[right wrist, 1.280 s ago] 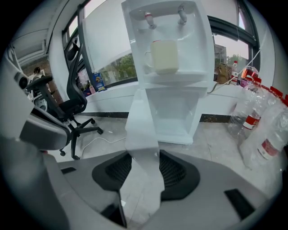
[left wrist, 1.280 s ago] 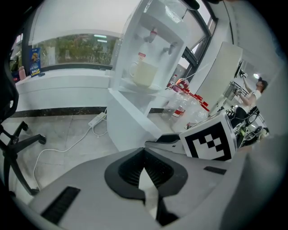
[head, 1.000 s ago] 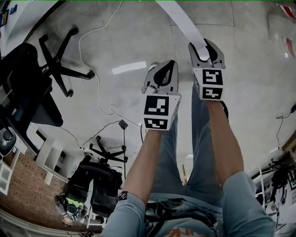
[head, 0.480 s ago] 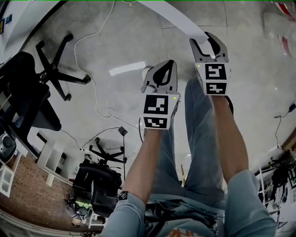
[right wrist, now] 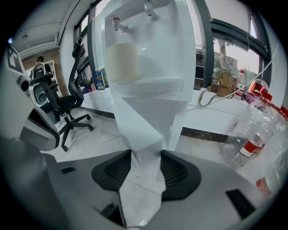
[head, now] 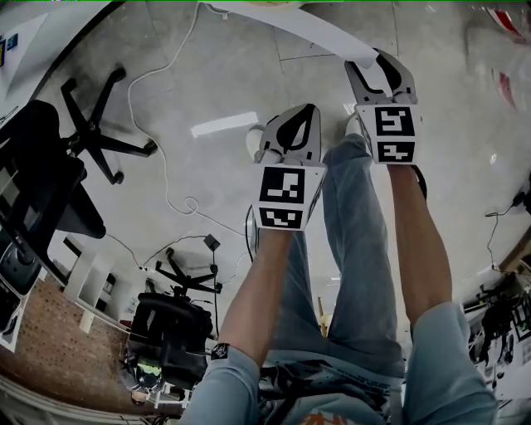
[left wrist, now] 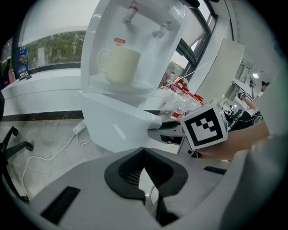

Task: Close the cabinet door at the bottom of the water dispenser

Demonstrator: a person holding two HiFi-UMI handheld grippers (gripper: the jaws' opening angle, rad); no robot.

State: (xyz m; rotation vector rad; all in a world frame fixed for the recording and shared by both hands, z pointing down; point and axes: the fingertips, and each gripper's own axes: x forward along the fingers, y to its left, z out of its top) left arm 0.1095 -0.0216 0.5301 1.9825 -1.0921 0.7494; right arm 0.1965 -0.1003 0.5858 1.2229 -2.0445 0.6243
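The white water dispenser (left wrist: 135, 40) (right wrist: 153, 49) stands ahead with a cream mug (left wrist: 119, 65) (right wrist: 122, 60) in its tap bay. Its bottom cabinet door (head: 290, 21) (left wrist: 112, 130) (right wrist: 139, 126) hangs open as a white panel. My right gripper (head: 373, 66) (right wrist: 145, 166) is shut on the door's free edge, and the left gripper view shows it from the side (left wrist: 155, 130). My left gripper (head: 300, 116) (left wrist: 144, 155) hovers lower and to the left, shut on nothing, apart from the door.
Black office chairs (head: 91, 124) (right wrist: 63, 103) stand to the left on the grey floor. A white cable (head: 166, 108) runs to a power strip (left wrist: 80, 128) by the dispenser. Empty plastic bottles (right wrist: 252, 130) lie to the right. The person's legs are below the grippers.
My right gripper has moved forward and slightly right with the door edge in it, so the door has swung further away. The left gripper has barely shifted.
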